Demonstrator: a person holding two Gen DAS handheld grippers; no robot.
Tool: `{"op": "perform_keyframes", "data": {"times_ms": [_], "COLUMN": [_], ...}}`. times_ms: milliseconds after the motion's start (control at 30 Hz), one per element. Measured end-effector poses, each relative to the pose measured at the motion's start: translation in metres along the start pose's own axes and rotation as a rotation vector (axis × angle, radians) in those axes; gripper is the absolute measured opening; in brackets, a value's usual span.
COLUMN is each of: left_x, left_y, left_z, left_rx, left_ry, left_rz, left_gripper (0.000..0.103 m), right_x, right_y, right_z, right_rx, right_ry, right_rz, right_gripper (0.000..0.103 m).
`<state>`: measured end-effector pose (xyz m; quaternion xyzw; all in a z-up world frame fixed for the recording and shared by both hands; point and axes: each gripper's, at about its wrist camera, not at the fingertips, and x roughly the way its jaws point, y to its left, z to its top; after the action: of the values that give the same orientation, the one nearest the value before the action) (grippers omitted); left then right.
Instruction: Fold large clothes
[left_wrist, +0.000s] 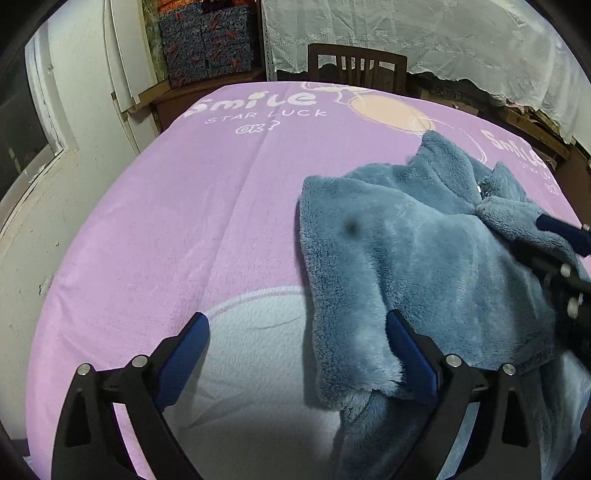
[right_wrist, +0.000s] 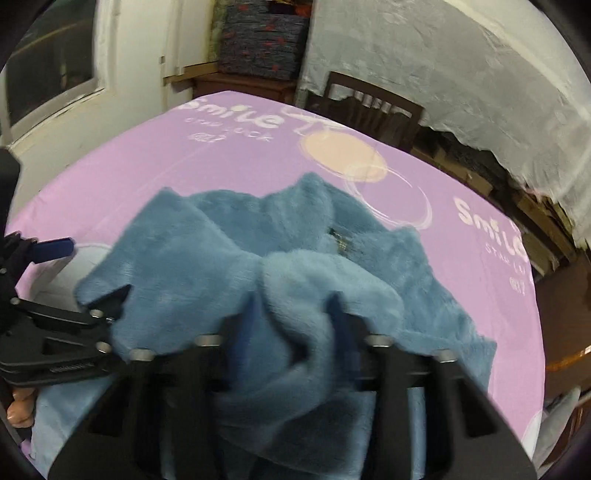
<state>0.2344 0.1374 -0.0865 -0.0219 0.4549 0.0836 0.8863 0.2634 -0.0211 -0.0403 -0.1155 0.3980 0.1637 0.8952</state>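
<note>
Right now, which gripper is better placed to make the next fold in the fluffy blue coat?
Probably the right gripper: it is shut on the fluffy blue coat. The left gripper is open, holding nothing.

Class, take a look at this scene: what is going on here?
A person is folding a fluffy blue garment on a table covered with a pink printed cloth, holding a two-finger gripper in each hand. The right gripper has its jaws closed on a bunched fold of the garment. The left gripper has its jaws wide open at the garment's near edge, gripping nothing. The garment lies crumpled, not yet neatly folded. A wooden chair stands at the far side.
</note>
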Motion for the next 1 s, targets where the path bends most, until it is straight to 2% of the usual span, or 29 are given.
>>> {"op": "perform_keyframes", "data": {"times_ms": [133,200,233,267,400,433,467,500,533,600,667,800,833,900,967,1000], "left_x": [-0.003,-0.003,-0.003,-0.003,-0.003,-0.003,-0.002,-0.002,-0.002,-0.002,-0.004,-0.004,-0.004,-0.003,-0.005,-0.009], "left_y": [-0.003,-0.005,-0.006,-0.006,-0.006,-0.004,-0.002,-0.001,0.001,0.004,0.004,0.000,0.000,0.001,0.006,0.009], "left_z": [-0.002,-0.001,-0.001,-0.001,-0.003,-0.003,-0.003,-0.003,-0.003,-0.003,-0.003,-0.004,-0.004,-0.004,-0.003,-0.001], "left_rx": [0.010,0.012,0.012,0.013,0.007,-0.001,-0.007,-0.014,-0.022,-0.034,-0.037,-0.018,-0.017,-0.024,-0.040,-0.043], "left_ry": [-0.011,-0.011,-0.011,-0.012,-0.020,-0.020,-0.018,-0.016,-0.013,-0.013,-0.019,-0.024,-0.024,-0.019,-0.016,-0.027], "left_rz": [0.018,0.023,0.027,0.029,0.026,0.016,0.008,0.002,-0.008,-0.023,-0.036,-0.028,-0.027,-0.035,-0.048,-0.048], "left_gripper": [0.097,0.097,0.097,0.097,0.098,0.098,0.098,0.098,0.098,0.098,0.098,0.099,0.099,0.099,0.098,0.098], "right_x": [-0.029,-0.033,-0.033,-0.031,-0.017,-0.015,-0.013,-0.013,-0.018,-0.037,-0.046,-0.011,-0.004,-0.006,-0.019,-0.034], "right_y": [-0.074,-0.105,-0.115,-0.124,-0.142,-0.144,-0.145,-0.145,-0.145,-0.141,-0.138,-0.145,-0.146,-0.150,-0.154,-0.157], "right_z": [-0.037,-0.063,-0.073,-0.081,-0.088,-0.089,-0.088,-0.086,-0.083,-0.075,-0.070,-0.091,-0.096,-0.101,-0.100,-0.098], "right_rx": [0.341,0.487,0.548,0.609,0.743,0.762,0.772,0.761,0.735,0.650,0.571,0.598,0.612,0.634,0.636,0.626], "right_ry": [-0.020,-0.010,-0.008,-0.009,-0.016,-0.016,-0.018,-0.016,-0.039,-0.105,-0.130,0.011,0.031,0.012,-0.008,-0.053], "right_rz": [0.136,0.228,0.283,0.340,0.459,0.473,0.479,0.473,0.461,0.405,0.376,0.322,0.331,0.353,0.313,0.239], "right_gripper": [0.015,0.037,0.064,0.073,0.072,0.069,0.040,0.015,0.007,0.007,0.007,0.010,0.010,0.011,0.023,0.027]}}
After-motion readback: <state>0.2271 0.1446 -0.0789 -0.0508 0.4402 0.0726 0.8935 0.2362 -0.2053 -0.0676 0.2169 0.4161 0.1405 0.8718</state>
